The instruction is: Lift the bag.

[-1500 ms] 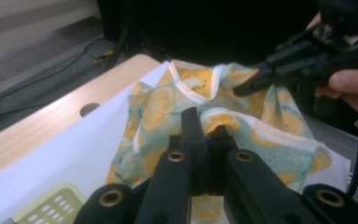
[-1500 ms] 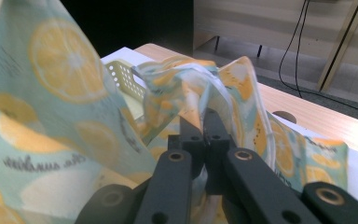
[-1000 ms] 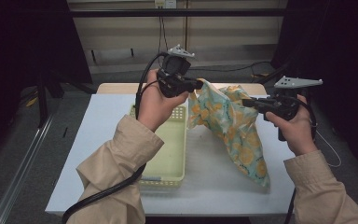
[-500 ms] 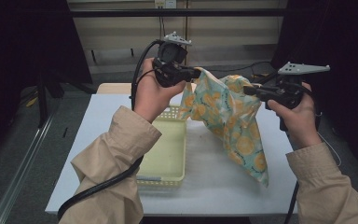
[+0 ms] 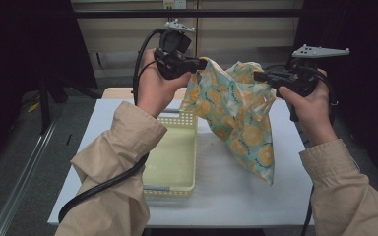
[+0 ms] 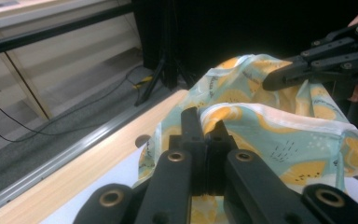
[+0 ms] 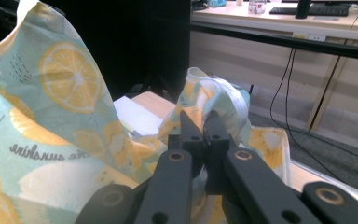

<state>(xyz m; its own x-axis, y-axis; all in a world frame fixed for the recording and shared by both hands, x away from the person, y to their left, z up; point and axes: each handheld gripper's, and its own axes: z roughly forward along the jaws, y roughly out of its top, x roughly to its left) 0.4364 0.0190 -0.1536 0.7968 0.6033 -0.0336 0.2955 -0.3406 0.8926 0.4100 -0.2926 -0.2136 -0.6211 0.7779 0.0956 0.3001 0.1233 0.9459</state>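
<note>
STEP: cloth (image 5: 236,123) held aloft over the table's far edge | left gripper (image 5: 203,64) pinches one top edge, right gripper (image 5: 258,76) another | NEXT: likely spread, lower beside basket (image 5: 174,162).

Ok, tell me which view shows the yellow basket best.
The high view: the yellow basket lies whole on the white table, beside the hanging lemon-print cloth. In the two gripper views that cloth, pinched by the left gripper and right gripper, hangs in front, so no basket can be made out.
</note>
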